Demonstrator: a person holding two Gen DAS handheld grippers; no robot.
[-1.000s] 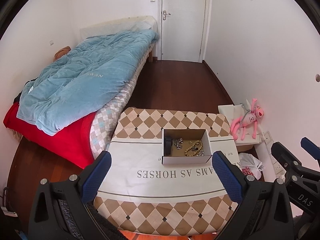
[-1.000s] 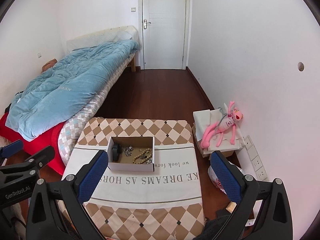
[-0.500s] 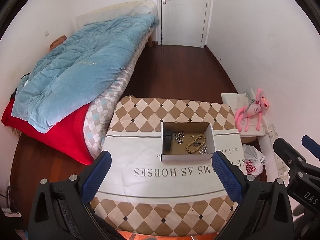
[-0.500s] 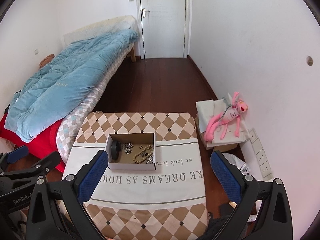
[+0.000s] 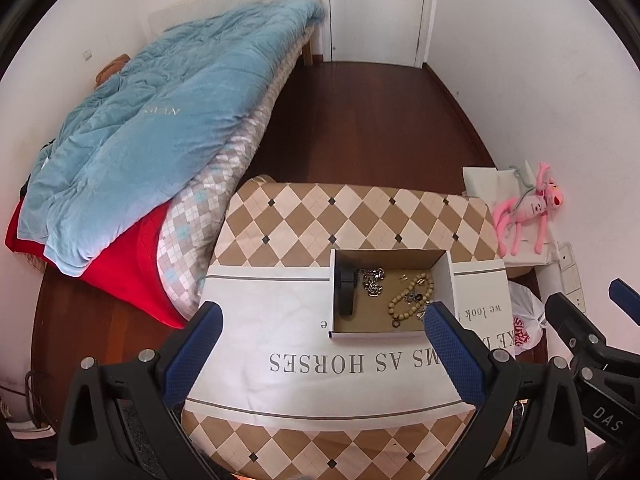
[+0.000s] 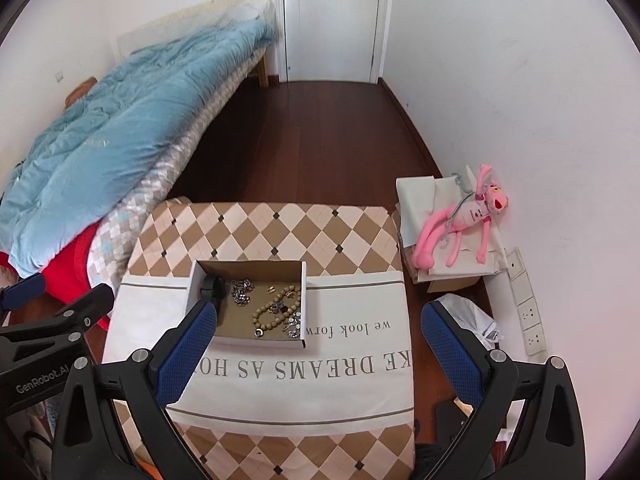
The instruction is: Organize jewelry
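A small open cardboard box [image 5: 448, 280] [image 6: 305, 300] sits on the cloth-covered table [image 5: 280, 344] [image 6: 352, 380]. Inside lie a black band [image 5: 347, 286] [image 6: 212, 288], a silver chain [image 5: 373, 282] [image 6: 241, 293], a wooden bead bracelet [image 5: 412, 300] [image 6: 276, 310] and small metal pieces. My left gripper [image 5: 320, 354] is open and empty, above the table in front of the box. My right gripper [image 6: 320, 354] is open and empty, in front of the box and to its right. Each gripper shows at the edge of the other's view.
A bed with a blue quilt [image 5: 152, 120] [image 6: 120, 128] stands left of the table. A pink plush toy [image 5: 528, 210] [image 6: 464, 220] lies on a low box at the right wall. A plastic bag [image 5: 524, 324] lies on the floor. A white door [image 6: 332, 20] is at the far end.
Both grippers have moved forward and down toward the table; the box now looks larger and nearer. Both stay open and empty.
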